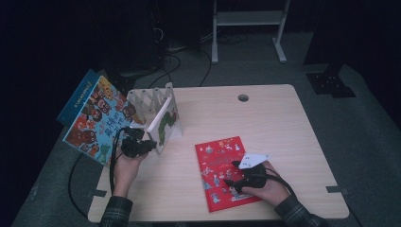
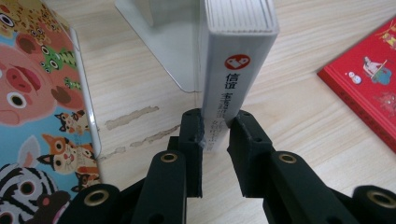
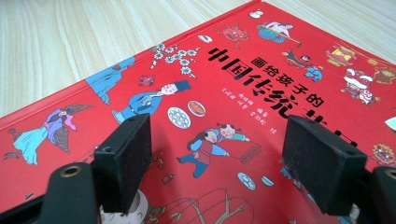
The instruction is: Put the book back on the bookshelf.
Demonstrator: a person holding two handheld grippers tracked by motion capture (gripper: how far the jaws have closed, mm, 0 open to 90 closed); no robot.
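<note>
The table (image 1: 265, 113) carries a white book rack (image 1: 150, 97) and a red book (image 1: 222, 172) lying flat. The left gripper (image 2: 215, 128) clamps the spine of a white book (image 2: 236, 56) standing at the rack. The right gripper (image 3: 217, 156) hovers wide open over the red book. Risk: the narrow spine grip may let the white book pivot and topple.

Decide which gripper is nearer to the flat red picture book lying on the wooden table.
Right. The right gripper hangs directly over the red picture book, jaws open. The left gripper is off to its left, clamping a white-spined book standing at the rack.
</note>
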